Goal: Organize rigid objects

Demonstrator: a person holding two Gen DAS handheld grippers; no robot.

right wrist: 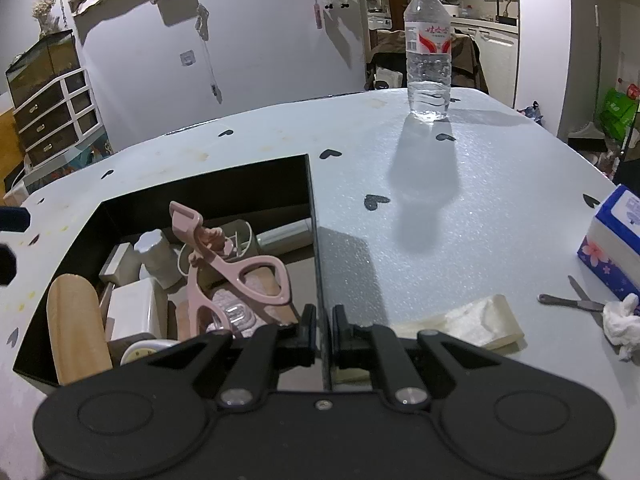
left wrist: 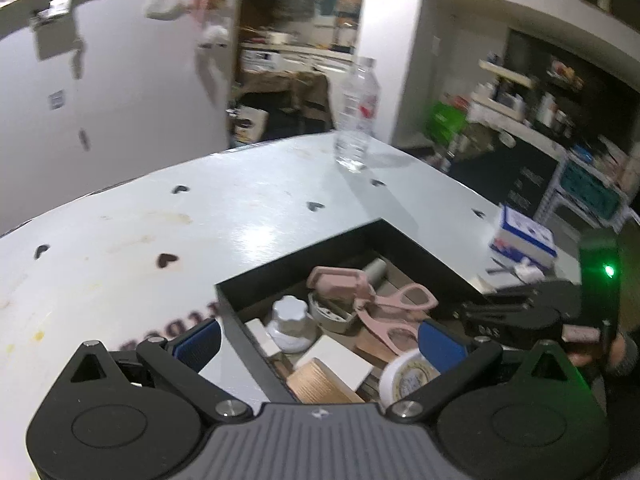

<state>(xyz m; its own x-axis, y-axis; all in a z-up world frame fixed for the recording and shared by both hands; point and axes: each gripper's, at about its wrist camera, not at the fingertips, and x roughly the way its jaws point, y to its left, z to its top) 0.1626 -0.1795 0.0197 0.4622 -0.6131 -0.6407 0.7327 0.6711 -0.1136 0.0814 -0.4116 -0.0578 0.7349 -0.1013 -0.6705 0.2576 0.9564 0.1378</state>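
A black open box (left wrist: 304, 256) (right wrist: 200, 184) sits on the pale table and holds several small items: a pink eyelash curler (left wrist: 376, 304) (right wrist: 240, 268), a white jar (left wrist: 290, 320), a wooden piece (right wrist: 74, 324) and a tape roll (left wrist: 408, 376). My left gripper (left wrist: 320, 344) is open and empty, its blue pads straddling the box's left wall. My right gripper (right wrist: 322, 332) is shut on the box's right wall (right wrist: 316, 240); it also shows in the left wrist view (left wrist: 520, 312).
A clear water bottle (right wrist: 428, 48) (left wrist: 358, 112) stands at the table's far side. A tissue box (right wrist: 616, 240), small metal scissors (right wrist: 572, 300), a crumpled tissue (right wrist: 624, 324) and a plastic wrapper (right wrist: 472, 320) lie at the right.
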